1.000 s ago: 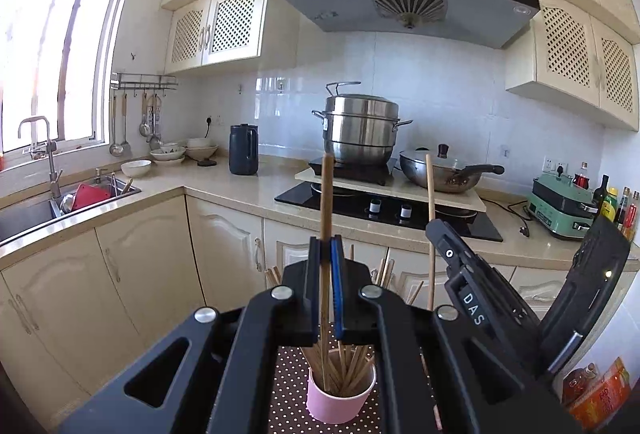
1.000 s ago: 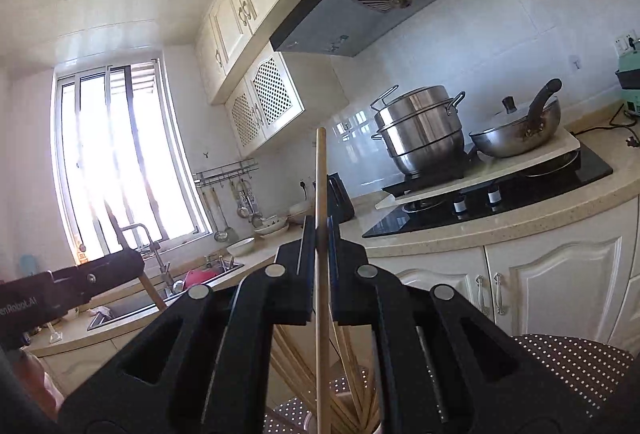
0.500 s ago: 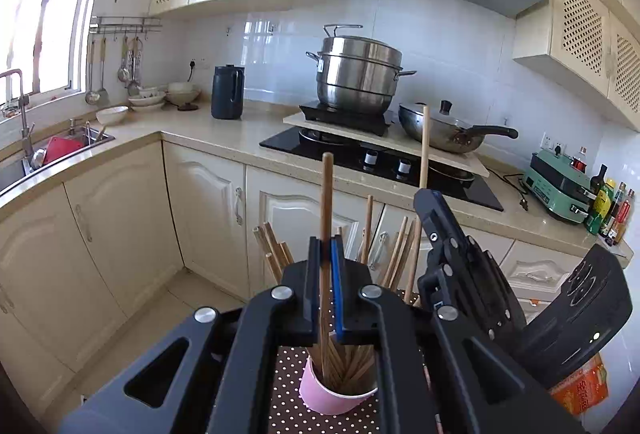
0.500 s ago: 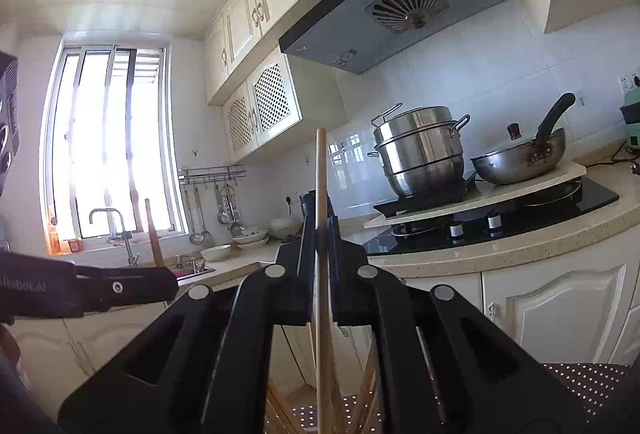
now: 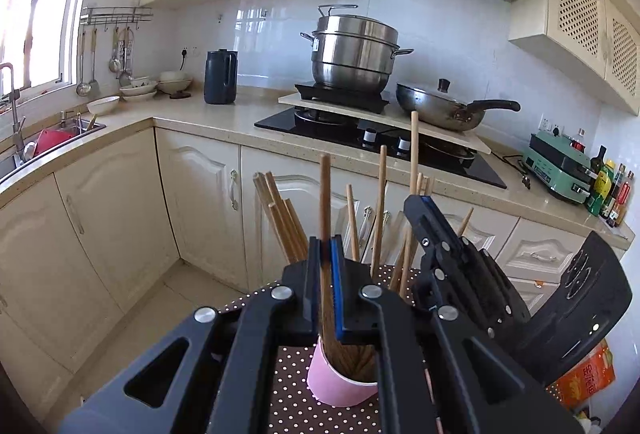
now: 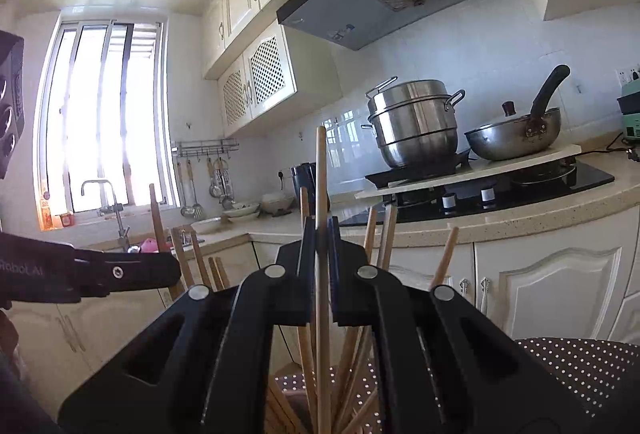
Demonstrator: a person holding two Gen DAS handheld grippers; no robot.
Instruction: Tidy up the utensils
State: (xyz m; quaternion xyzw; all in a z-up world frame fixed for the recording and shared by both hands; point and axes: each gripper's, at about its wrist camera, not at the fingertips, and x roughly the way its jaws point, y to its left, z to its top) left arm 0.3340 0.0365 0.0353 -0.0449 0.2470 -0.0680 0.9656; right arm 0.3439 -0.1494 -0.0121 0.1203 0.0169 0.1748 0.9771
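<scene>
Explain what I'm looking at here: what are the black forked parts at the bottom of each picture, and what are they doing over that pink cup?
Each picture comes from a camera mounted on a hand-held gripper carried by a person, looking forward along its two fingers. The left hand-held gripper is shut on a dark chopstick whose lower end reaches into the pink cup. The right hand-held gripper is shut on a pale chopstick. The cup, full of chopsticks, stands on a brown polka-dot cloth. Behind are the kitchen counter, a steamer pot and a wok.
</scene>
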